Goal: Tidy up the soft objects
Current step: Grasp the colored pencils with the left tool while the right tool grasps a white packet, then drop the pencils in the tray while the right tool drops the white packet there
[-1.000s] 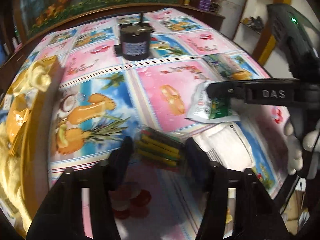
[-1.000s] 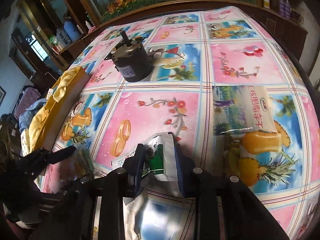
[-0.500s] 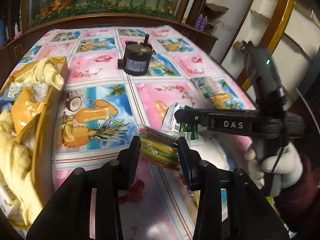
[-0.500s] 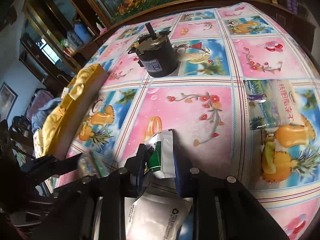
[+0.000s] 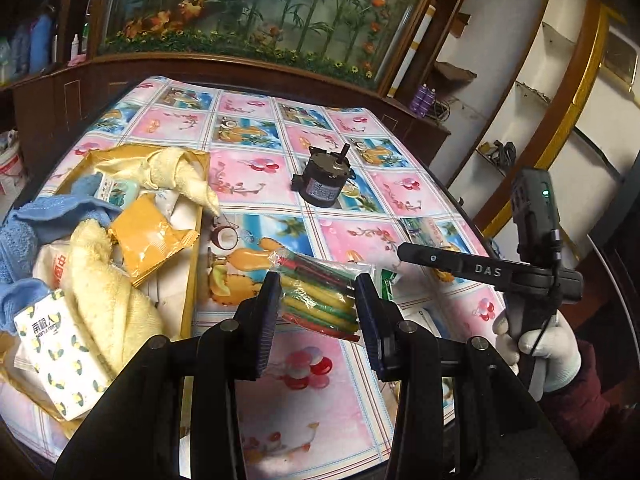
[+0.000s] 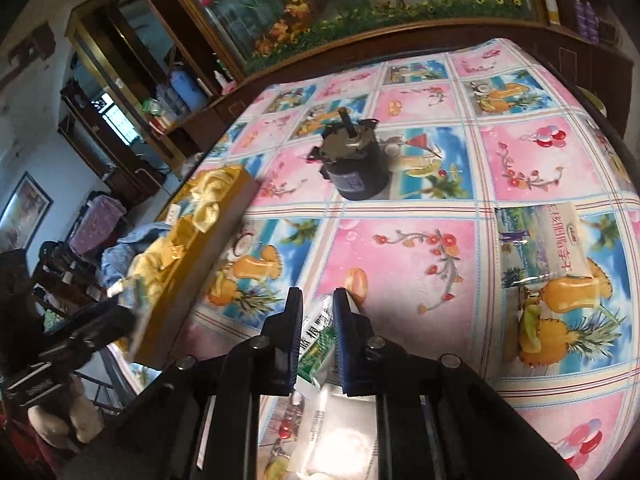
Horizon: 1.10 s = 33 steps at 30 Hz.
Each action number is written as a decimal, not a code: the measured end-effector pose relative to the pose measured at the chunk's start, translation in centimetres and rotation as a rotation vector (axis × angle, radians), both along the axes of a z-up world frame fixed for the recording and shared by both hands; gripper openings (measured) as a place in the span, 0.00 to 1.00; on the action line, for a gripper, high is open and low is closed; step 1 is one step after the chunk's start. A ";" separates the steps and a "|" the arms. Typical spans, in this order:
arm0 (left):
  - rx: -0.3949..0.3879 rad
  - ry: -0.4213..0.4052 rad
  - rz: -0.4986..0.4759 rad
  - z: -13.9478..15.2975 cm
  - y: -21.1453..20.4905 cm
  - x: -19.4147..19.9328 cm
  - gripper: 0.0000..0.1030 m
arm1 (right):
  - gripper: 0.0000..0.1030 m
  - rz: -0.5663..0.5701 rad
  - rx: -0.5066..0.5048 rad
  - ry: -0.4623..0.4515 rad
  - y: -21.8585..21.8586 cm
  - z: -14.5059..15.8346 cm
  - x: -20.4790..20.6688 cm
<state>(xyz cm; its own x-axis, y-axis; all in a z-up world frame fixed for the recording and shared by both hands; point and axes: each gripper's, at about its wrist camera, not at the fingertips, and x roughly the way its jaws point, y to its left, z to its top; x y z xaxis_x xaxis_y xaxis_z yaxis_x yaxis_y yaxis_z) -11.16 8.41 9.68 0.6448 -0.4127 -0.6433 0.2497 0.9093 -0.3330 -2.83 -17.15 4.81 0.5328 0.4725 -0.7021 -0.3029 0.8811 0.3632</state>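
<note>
Gripping clear packet of multicoloured strips [image 5: 320, 300] in left tool [image 5: 316, 304], above patterned counter [image 5: 320, 380], beside yellow box [image 5: 192, 272]. Clamping green-white pouch [image 6: 316, 336] in right tool [image 6: 316, 340], above counter.

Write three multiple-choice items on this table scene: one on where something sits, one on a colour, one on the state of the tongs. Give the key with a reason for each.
1. Where is the black motor?
A. Inside the gold box
B. On the tablecloth, beyond both tongs
C. Between the left fingers

2. What colour is the crumpled cloth at the left side of the gold box?
A. Blue
B. Red
C. Black

3. What are the right tongs doing?
A. Hanging open over bare cloth
B. Gripping the motor
C. Closed on a green-and-white packet

Key: 1 B, it stands alone on the tablecloth, far from the box. 2 A, it is plainly blue beside the yellow towels. 3 C, the packet is pinched between the two fingers.
</note>
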 end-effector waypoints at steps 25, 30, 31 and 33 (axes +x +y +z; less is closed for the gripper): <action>-0.021 -0.060 0.303 1.6 11.8 -1.2 0.37 | 0.19 0.073 0.106 0.071 4.6 0.9 0.0; -0.030 -0.046 0.348 1.2 14.1 -0.5 0.37 | 0.19 0.164 0.105 0.038 8.8 2.6 -0.3; -0.036 -0.041 0.350 1.1 14.4 -0.3 0.37 | 0.19 0.183 0.101 0.035 9.8 2.8 -0.4; -0.049 -0.029 0.351 0.9 14.8 0.2 0.37 | 0.19 0.223 0.094 0.036 11.8 2.9 -0.2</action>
<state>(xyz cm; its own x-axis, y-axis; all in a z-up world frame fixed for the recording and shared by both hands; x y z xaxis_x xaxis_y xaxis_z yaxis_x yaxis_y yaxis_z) -10.97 23.25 10.58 0.7708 -0.1925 -0.6073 -0.0652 0.9245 -0.3757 -2.98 -5.33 7.70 0.3830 0.6396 -0.6665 -0.4715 0.7558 0.4543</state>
